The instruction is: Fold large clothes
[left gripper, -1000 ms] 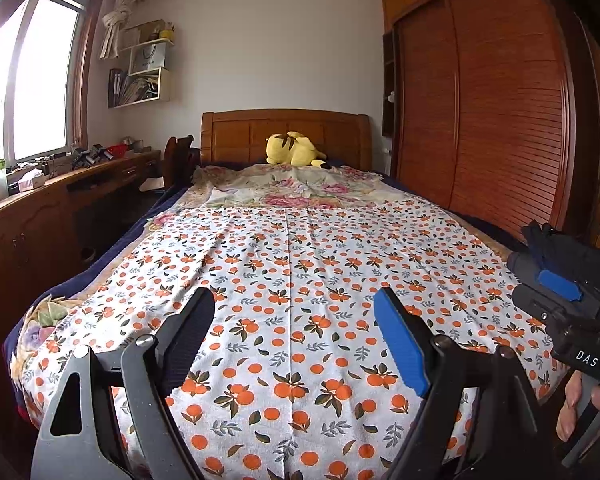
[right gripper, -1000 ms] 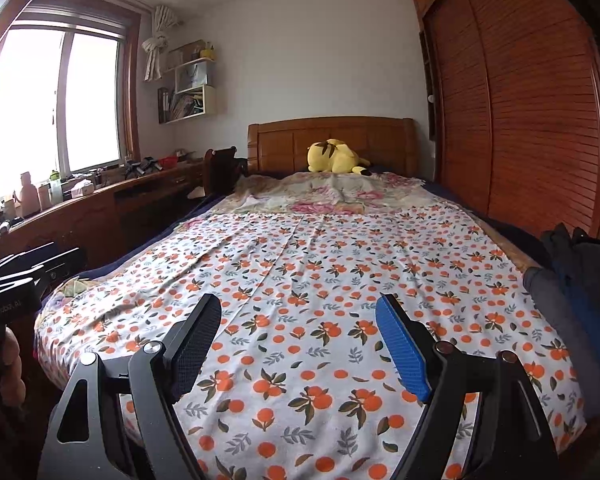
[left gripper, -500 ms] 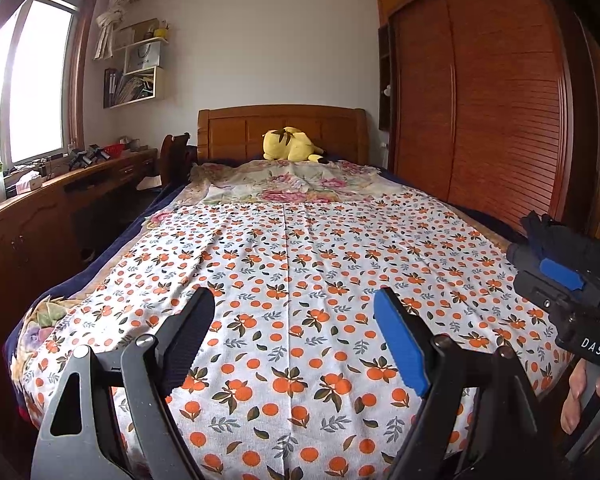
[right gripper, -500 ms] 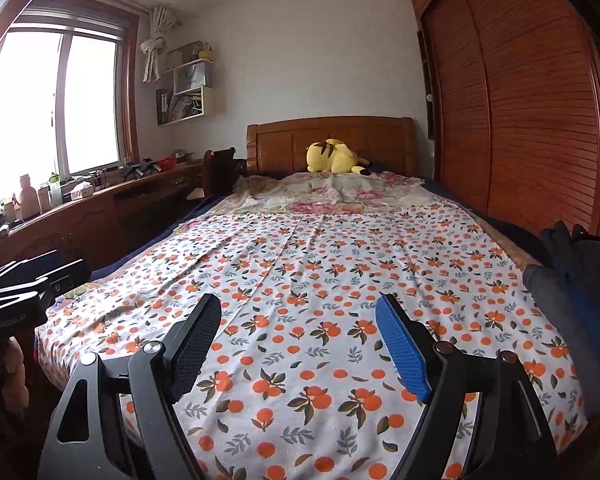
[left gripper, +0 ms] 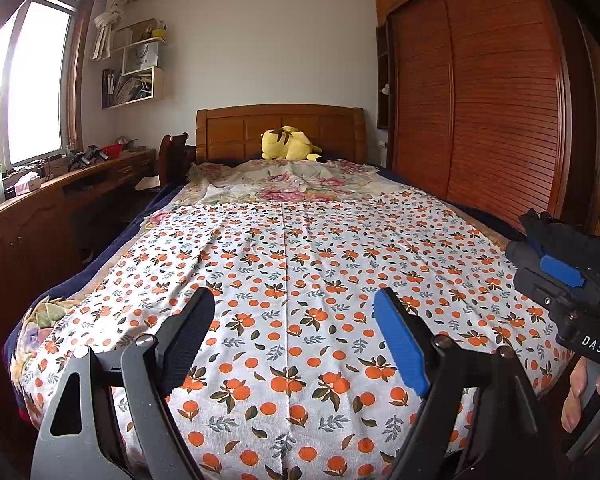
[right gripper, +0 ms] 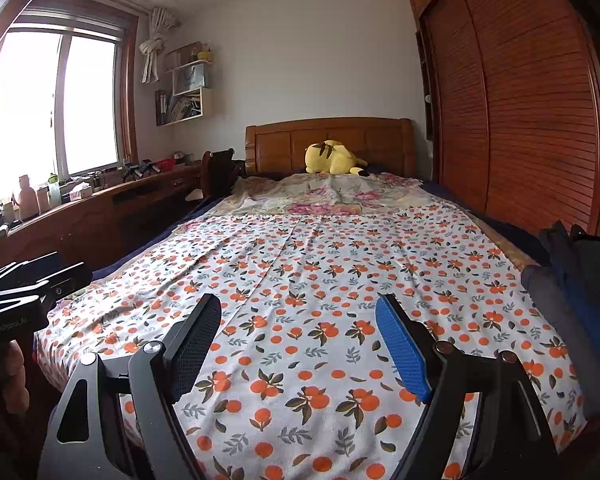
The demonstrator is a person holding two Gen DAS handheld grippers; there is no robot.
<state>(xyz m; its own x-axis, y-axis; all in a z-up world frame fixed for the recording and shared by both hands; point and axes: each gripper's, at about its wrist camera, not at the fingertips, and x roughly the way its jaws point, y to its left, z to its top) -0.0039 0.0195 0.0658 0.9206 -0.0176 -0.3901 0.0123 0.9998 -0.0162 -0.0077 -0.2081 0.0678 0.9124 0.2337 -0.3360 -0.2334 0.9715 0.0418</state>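
Surveying the bed from its foot, both tools held above the near edge, nothing yet gripped.

Item 1: orange-print cloth, large, white ground with orange fruit and leaves. Lies spread flat over the bed, reaching from the foot up to the floral blanket near the headboard. A lengthwise crease runs down its middle; light wrinkles on the window side. Judged to be the piece to fold.

Item 2: left tool. Fingers spread wide apart, empty, over the near edge of the cloth without touching it.

Item 3: right tool. Fingers likewise wide apart, empty, over the cloth. Also seen at the right margin of the left view, with the person's hand on its handle.

Item 4: dark clothes, heaped at the right edge of the bed, just beside the cloth and possibly overlapping it.

Item 5: yellow plush toy, at the headboard, well clear of the work.

Handling note (judgement): folding not begun. Take the two near corners, one per tool, pinching both hem layers well in from the edge. Lift together at even height, then carry toward the headboard, using the centre crease as a guide. Keep the right corner clear of the dark heap.
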